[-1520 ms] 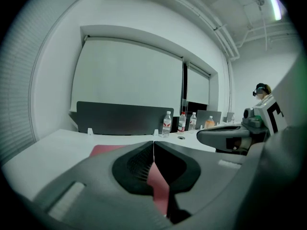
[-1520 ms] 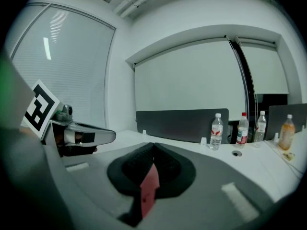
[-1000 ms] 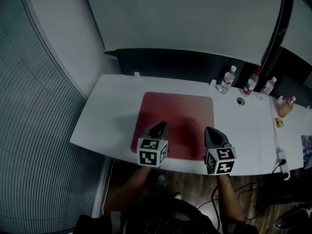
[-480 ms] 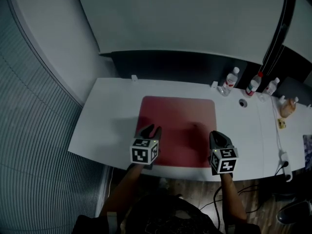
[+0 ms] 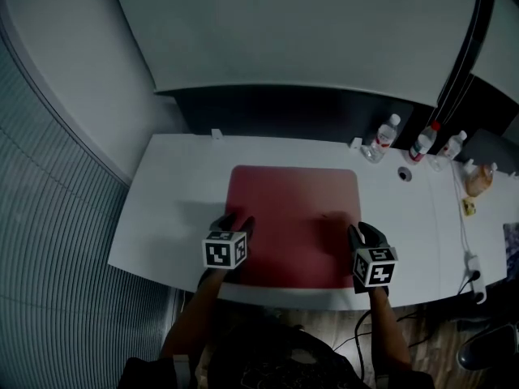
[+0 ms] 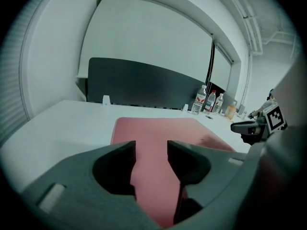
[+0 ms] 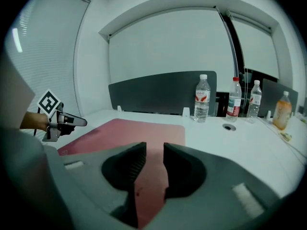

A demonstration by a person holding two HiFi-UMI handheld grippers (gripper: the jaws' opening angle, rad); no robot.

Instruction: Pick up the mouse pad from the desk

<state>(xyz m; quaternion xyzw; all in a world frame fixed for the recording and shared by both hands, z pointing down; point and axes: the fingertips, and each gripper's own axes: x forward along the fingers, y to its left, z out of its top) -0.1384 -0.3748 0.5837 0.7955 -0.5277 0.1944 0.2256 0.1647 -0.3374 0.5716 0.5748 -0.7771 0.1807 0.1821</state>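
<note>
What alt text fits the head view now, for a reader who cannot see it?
A red mouse pad lies flat on a white desk, with the left gripper at its near left corner and the right gripper at its near right corner. Both pairs of jaws have just been opening, with nothing between them. Three bottles stand at the desk's far right.

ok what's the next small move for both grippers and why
Probably ease both down to the near edge of the mouse pad, one jaw under it. The left gripper and right gripper have just been opening, jaws apart with nothing between them, above the pad lying flat on the desk.
</note>
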